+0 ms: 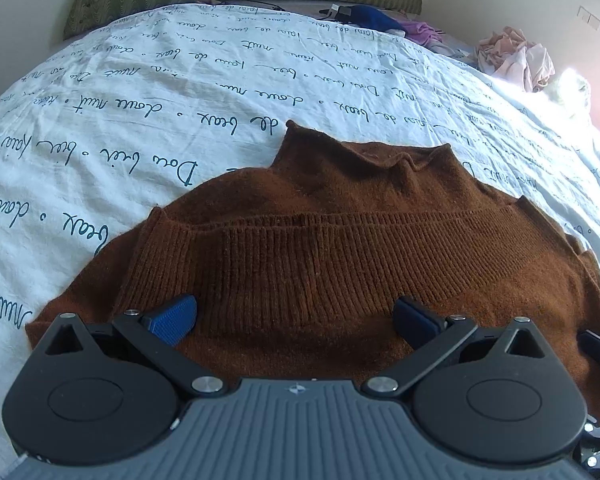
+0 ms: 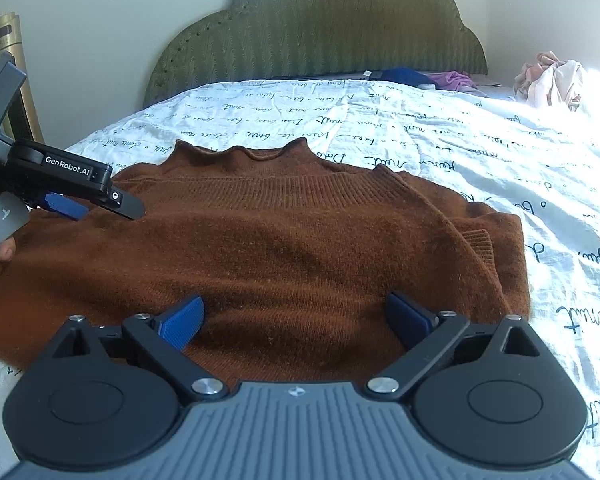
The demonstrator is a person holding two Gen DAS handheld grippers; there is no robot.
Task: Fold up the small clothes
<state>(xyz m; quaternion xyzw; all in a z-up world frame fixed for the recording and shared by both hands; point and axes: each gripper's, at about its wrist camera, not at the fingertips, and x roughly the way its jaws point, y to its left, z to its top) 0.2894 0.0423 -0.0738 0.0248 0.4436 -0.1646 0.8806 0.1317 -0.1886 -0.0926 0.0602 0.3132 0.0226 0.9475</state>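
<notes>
A brown knit sweater (image 1: 340, 216) lies on the white bedsheet with script print (image 1: 140, 92), folded over so its ribbed hem band lies across the middle, collar toward the headboard. It also shows in the right wrist view (image 2: 284, 240). My left gripper (image 1: 296, 316) is open, its blue pads wide apart just above the sweater's near part. My right gripper (image 2: 296, 316) is open too, over the near edge of the sweater. The left gripper shows in the right wrist view (image 2: 80, 204) at the sweater's left side, held by a hand.
A green padded headboard (image 2: 320, 32) stands at the far end. Blue and purple clothes (image 2: 420, 76) lie near it. A pink-white pile of clothes (image 2: 552, 80) lies at the far right. A gold appliance (image 2: 12, 76) stands left of the bed by the wall.
</notes>
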